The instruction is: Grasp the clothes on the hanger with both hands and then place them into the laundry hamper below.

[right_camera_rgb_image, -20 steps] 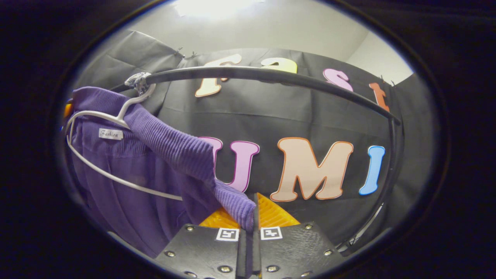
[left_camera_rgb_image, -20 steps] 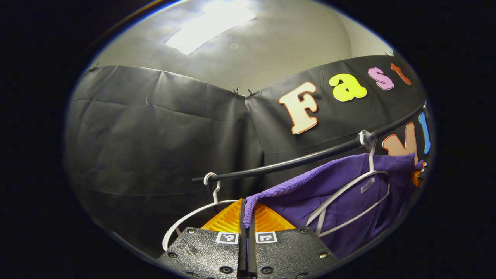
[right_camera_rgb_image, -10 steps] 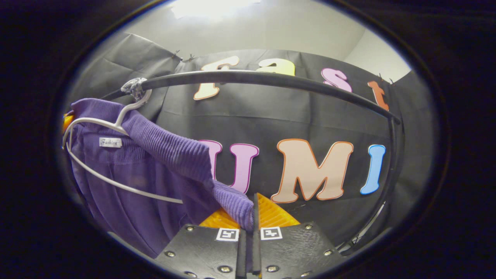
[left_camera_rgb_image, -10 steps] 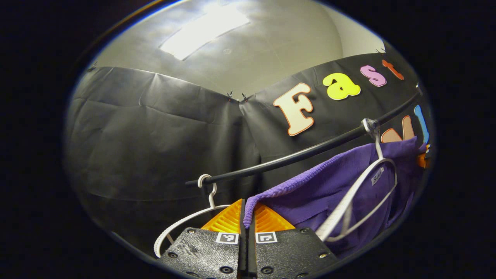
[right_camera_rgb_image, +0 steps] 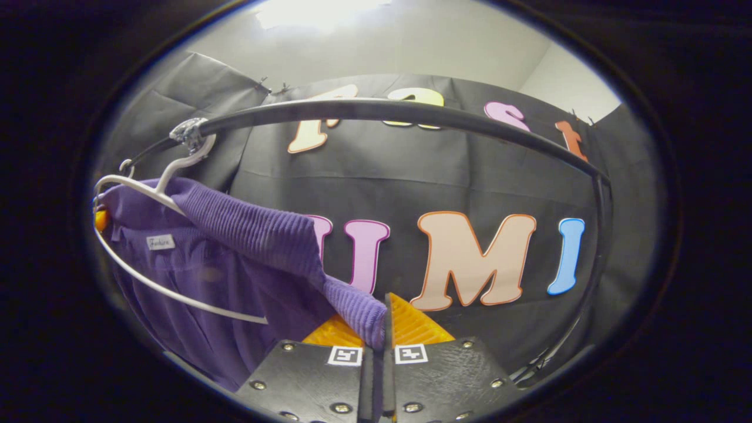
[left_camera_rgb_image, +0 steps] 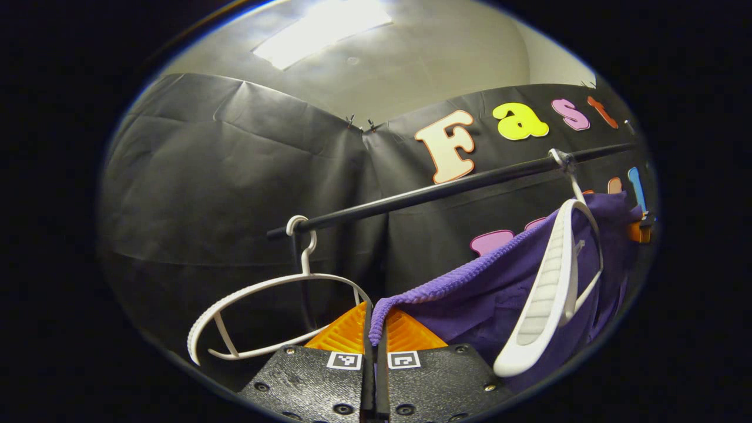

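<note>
1. Purple garment (left_camera_rgb_image: 505, 294) partly off its white hanger (left_camera_rgb_image: 546, 299), hooked on the black rail (left_camera_rgb_image: 446, 188); pulled taut between both grips, probably to slide it free.
2. Left gripper (left_camera_rgb_image: 375, 329) clamped on a ribbed hem edge.
3. Right gripper (right_camera_rgb_image: 380, 329) pinched shut on the other ribbed edge (right_camera_rgb_image: 352, 308).
4. Second hanger (left_camera_rgb_image: 264, 311) bare beside it.
5. Still up at the rail, hamper drop not yet begun.

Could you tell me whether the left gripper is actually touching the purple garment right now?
Touching. In the left gripper view, the left gripper has its fingers closed on a ribbed edge of the purple garment, which runs from between them.
</note>
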### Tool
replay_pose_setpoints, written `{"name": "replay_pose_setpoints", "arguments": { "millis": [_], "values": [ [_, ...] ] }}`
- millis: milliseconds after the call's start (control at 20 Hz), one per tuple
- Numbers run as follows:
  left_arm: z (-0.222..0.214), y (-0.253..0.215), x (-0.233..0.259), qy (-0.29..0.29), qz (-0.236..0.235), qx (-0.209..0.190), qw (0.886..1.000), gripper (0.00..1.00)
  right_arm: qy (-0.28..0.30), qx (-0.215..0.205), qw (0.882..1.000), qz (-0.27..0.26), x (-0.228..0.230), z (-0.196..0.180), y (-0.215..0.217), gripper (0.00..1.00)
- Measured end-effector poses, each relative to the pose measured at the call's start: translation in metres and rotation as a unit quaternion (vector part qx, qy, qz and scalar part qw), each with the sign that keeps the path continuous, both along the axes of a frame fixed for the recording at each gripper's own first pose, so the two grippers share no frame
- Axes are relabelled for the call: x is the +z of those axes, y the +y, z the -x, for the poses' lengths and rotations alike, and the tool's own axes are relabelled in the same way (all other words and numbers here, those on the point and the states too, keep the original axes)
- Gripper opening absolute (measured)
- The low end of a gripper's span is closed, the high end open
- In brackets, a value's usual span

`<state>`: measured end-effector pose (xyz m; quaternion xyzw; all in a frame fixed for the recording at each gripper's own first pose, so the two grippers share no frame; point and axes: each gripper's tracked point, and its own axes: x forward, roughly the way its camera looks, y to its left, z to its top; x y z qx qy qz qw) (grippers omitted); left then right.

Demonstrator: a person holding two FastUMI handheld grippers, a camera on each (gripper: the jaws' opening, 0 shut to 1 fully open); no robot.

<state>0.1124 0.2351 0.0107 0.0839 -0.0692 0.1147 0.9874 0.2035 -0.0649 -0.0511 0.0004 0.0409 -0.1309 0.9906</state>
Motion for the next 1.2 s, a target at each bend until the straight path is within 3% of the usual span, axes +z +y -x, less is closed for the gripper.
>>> {"name": "replay_pose_setpoints", "arguments": {
  "millis": [650, 1200],
  "values": [
    [0.002, -0.034, -0.027, 0.029, 0.016, -0.023, 0.999, 0.04, -0.022, -0.056, 0.997, 0.038, -0.01, -0.043, -0.037, 0.06],
    [0.005, -0.05, -0.053, 0.065, 0.026, -0.02, 0.997, 0.02, 0.033, -0.046, 0.996, 0.074, -0.062, -0.05, -0.035, 0.06]
  ]
}}
